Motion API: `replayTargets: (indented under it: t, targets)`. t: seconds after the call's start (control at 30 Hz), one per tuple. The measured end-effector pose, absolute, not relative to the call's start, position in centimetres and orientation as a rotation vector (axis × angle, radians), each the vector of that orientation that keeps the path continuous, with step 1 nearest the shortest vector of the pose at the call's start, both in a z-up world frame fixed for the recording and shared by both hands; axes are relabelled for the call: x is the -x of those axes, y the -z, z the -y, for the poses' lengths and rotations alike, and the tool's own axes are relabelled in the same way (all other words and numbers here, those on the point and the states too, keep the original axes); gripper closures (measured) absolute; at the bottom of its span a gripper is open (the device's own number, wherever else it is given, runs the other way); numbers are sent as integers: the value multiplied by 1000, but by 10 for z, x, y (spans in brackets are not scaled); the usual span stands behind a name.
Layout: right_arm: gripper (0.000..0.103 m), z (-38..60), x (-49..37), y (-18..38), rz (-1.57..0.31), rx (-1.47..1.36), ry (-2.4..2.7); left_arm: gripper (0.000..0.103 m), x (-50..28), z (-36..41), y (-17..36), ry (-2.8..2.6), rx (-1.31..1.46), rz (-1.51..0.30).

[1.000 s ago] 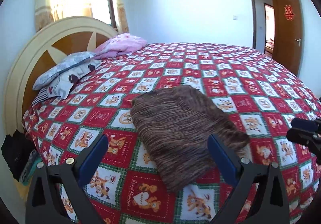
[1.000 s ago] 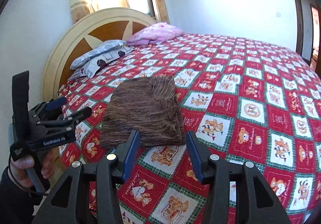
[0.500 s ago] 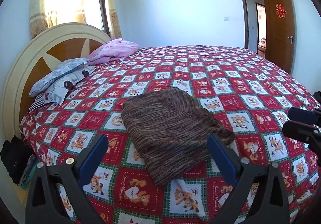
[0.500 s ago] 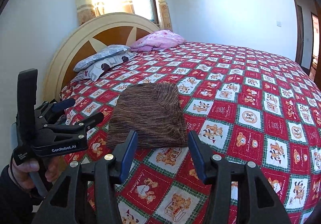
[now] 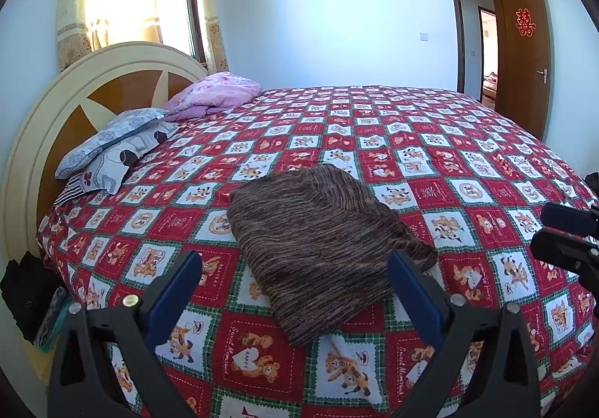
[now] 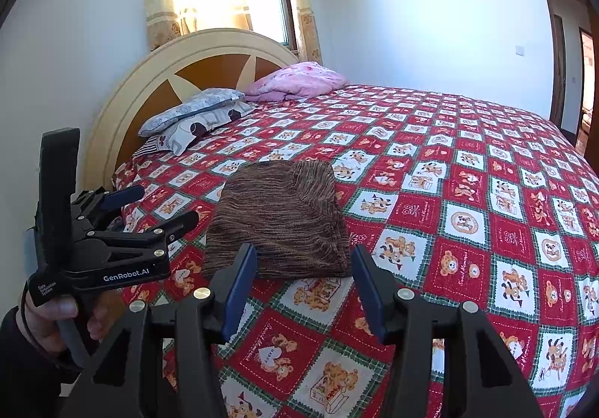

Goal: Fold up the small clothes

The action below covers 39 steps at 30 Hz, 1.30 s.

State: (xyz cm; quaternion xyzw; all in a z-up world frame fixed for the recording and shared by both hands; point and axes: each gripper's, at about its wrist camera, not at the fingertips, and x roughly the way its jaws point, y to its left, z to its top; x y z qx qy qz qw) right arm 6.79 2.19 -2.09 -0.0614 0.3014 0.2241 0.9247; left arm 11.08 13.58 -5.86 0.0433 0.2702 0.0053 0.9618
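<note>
**Brown knit folded on the quilt, both grippers held clear**

Brown striped knit, the garment [image 5: 322,242] lay as a compact, layered bundle near the bed's front edge, resting on the red patchwork bedspread [image 5: 430,141]. Its edges looked tucked under and one corner overlapped the body, so the folding appeared finished or nearly so.

Neither tool touched it. The left gripper [image 5: 295,290] hung above the near edge of the bed with its blue-padded jaws spread wide and nothing between them; the garment showed through the gap, but lay beyond the fingertips. The right gripper [image 6: 305,287] was likewise held apart from the cloth, jaws parted somewhat less widely, also empty. From the right wrist view the left gripper appeared off to the side of the bed, gripped in the person's hand [image 6: 56,320], well away from the bundle.

Such a raised, parted posture suited either checking the result or lining up for one more tuck. Pillows [image 6: 194,118] and a pink blanket [image 6: 299,81] sat by the headboard [image 6: 149,77], well apart from the work.
</note>
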Motion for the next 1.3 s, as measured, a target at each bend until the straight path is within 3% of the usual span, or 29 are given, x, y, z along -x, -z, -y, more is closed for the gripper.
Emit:
replayTargets:
  t: [0.07, 1.3]
  targets:
    - [44, -22, -67, 21, -616, 125, -457, 2, -111, -135, 58, -10, -87, -548]
    - [43, -20, -42, -6, -440, 116, -443, 0, -107, -154, 40, -62, -17, -489]
